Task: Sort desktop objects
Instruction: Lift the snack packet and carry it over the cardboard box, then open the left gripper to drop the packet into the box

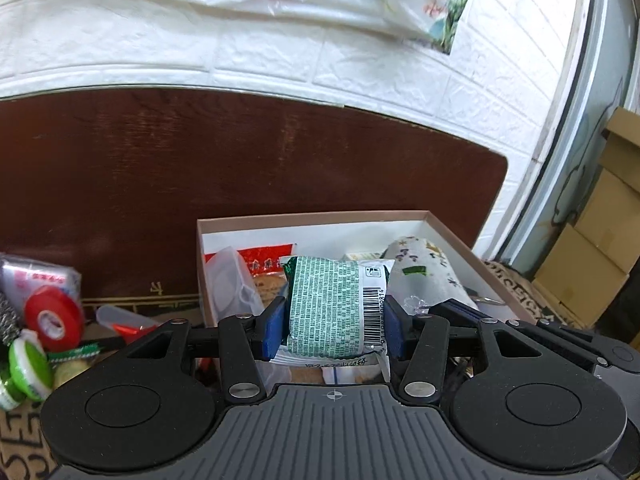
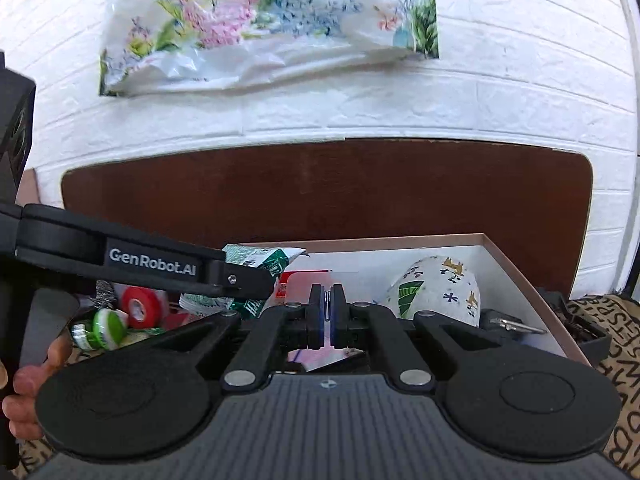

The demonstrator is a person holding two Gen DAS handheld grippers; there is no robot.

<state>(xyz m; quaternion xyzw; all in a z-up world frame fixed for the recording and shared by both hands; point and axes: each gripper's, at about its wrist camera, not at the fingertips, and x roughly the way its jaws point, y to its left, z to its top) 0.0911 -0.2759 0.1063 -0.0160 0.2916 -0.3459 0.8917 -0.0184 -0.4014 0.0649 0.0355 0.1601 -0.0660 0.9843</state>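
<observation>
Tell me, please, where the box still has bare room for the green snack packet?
The box shows bare white floor along its back wall, between the red-labelled packet and the patterned cloth roll. Its left and front are crowded. The left gripper holds the green snack packet.

**Count of things on view**

One shallow box (image 1: 448, 228) sits mid-right in the left wrist view. One green-printed packet (image 1: 332, 308) is at centre. One patterned white bundle (image 1: 424, 272) lies right of it. One red tape roll (image 1: 54, 316) is at lower left, with one green-and-white cap (image 1: 30, 364) below it and one silvery pack (image 1: 36, 280) above. Two claws appear: one left claw (image 1: 332, 328), one right claw (image 2: 327, 312). One paper clip (image 2: 327, 304) shows mid-frame. One floral bag (image 2: 272, 20) hangs at the top.
</observation>
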